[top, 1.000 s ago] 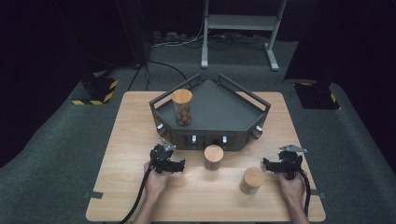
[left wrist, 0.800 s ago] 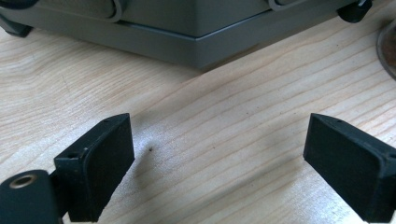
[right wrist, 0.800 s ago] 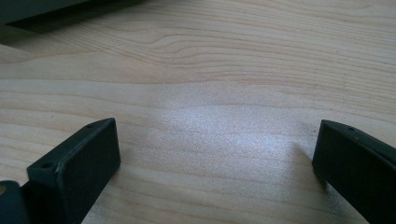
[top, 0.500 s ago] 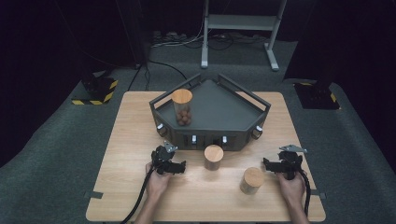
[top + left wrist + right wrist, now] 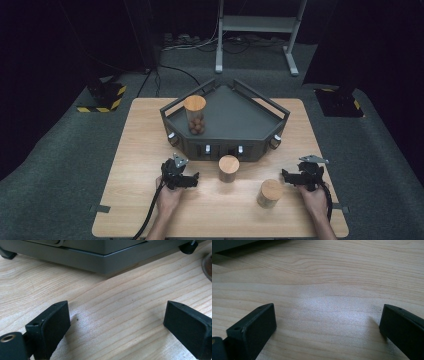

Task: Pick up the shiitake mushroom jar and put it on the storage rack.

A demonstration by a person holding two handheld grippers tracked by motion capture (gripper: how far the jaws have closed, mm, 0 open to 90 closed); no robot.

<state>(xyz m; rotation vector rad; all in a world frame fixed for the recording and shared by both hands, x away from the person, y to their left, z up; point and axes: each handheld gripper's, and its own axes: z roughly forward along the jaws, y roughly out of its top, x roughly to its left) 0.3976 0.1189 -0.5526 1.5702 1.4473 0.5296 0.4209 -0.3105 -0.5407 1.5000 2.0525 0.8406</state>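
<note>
Opening the left tongs [image 5: 192,178] wider, with nothing between the jaws: probably readying for the middle jar [image 5: 228,168].

Having just been spreading the left tongs [image 5: 115,325] over bare wood, and judging that as preparation for a grasp not yet begun. Keeping the right tongs [image 5: 286,176] spread apart too, likewise gripping nothing [image 5: 327,325]. Finding the middle jar at lower centre of the high view, just right of the left tongs, wooden lid on, contents impossible to tell. Finding the right jar [image 5: 270,193] at lower right, lidded, beside the right tongs, contents also unclear. Noting a third jar [image 5: 194,115] standing upright in the left part of the grey tray [image 5: 240,112], lidded and holding small brown balls at its bottom. Resting everything on the wooden table [image 5: 140,150].
</note>
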